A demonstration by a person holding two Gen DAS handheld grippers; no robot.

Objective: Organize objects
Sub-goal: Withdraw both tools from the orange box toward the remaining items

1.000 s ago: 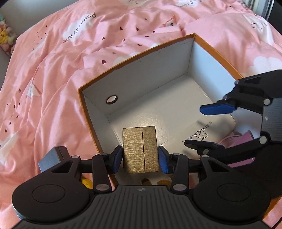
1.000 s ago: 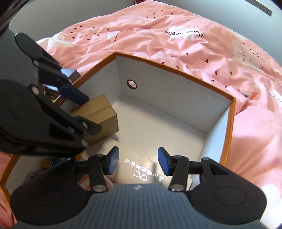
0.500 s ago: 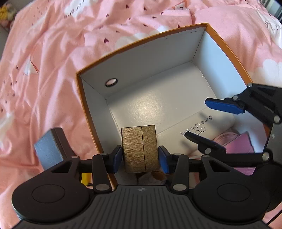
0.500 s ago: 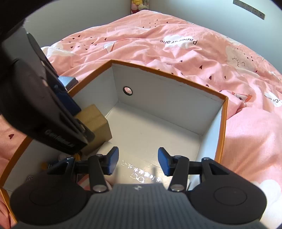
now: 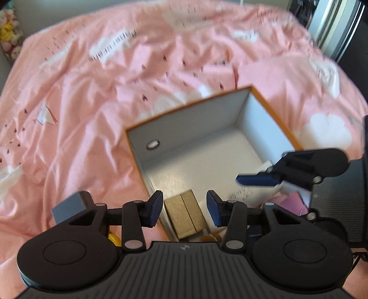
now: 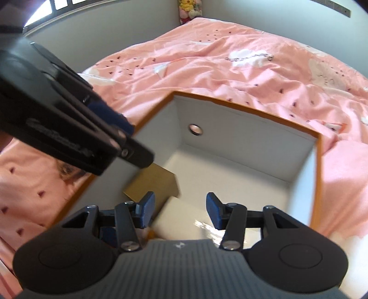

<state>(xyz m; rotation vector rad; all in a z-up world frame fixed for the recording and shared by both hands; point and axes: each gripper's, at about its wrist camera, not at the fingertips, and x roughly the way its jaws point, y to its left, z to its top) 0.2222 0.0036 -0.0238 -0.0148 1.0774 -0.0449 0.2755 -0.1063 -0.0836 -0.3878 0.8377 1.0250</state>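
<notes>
A bed fills the room, spread with a rumpled pink quilt printed with white clouds and small dark hearts (image 5: 96, 96), grey walls behind it and a heap of plush toys (image 6: 189, 10) off at twelve o'clock from the right wrist view. On the quilt sits an open cardboard storage box, orange outside and white inside (image 5: 273, 110), with a round finger hole in its far wall. Down in the box's near-left corner, at about six o'clock in the left view, lies the small gold-brown rectangular box with a seam down its middle (image 5: 186, 214). The left gripper (image 5: 184, 208) hangs above it with its blue pads spread wide, touching nothing. The right gripper (image 6: 179, 211) is likewise spread and empty, over a flat white card box with silvery print (image 6: 184, 218) at the bottom. I would judge the gold box light, stiff and rather smooth, so its two long flat sides are the place to pinch it, squarely across the seam. Something pink (image 5: 296, 204) and a bit of yellow (image 5: 113, 238) lie at the edges, too blurred to name. The quilt's cloud lettering seems to read "Papercrane" at one o'clock in the right view; the silvery print is unreadable.
</notes>
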